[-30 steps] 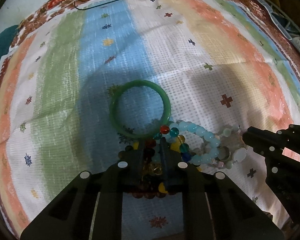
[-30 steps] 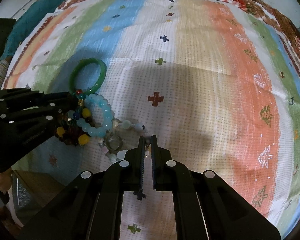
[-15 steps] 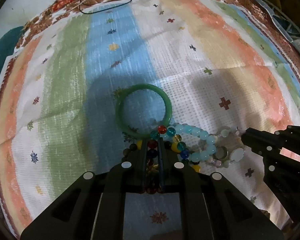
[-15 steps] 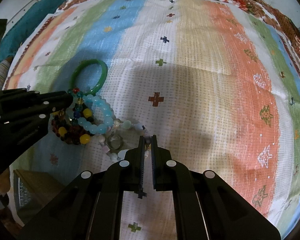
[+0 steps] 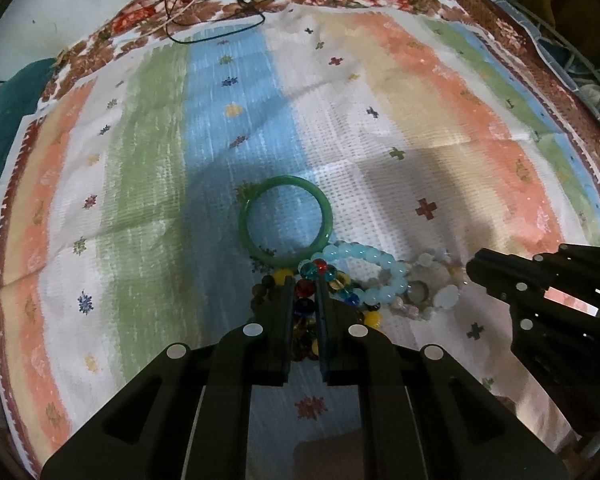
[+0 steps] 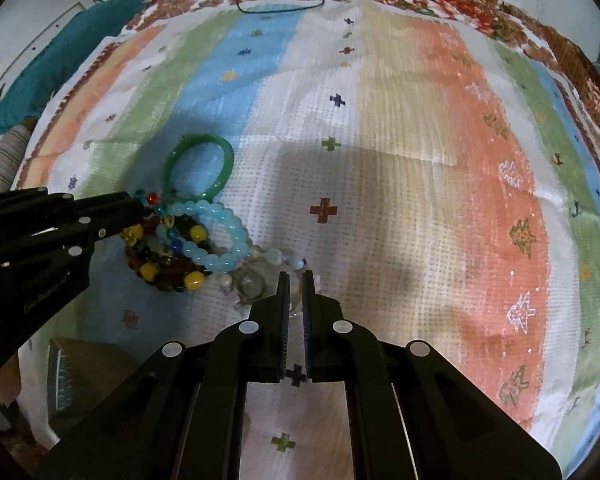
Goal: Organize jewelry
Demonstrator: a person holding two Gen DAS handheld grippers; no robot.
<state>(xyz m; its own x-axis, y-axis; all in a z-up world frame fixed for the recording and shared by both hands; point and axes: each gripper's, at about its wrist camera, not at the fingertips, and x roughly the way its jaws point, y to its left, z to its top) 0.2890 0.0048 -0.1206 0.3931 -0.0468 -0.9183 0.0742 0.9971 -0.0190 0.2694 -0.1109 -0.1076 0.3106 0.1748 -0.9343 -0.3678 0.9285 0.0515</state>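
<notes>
Faint lettering runs along the left hand-held gripper (image 6: 142, 206) body (too blurred to read).

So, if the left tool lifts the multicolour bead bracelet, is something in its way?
Yes. The pale blue bracelet lies across the multicolour bracelet, beside the left tool, and the green bangle touches the pile. Both may drag along.
</notes>
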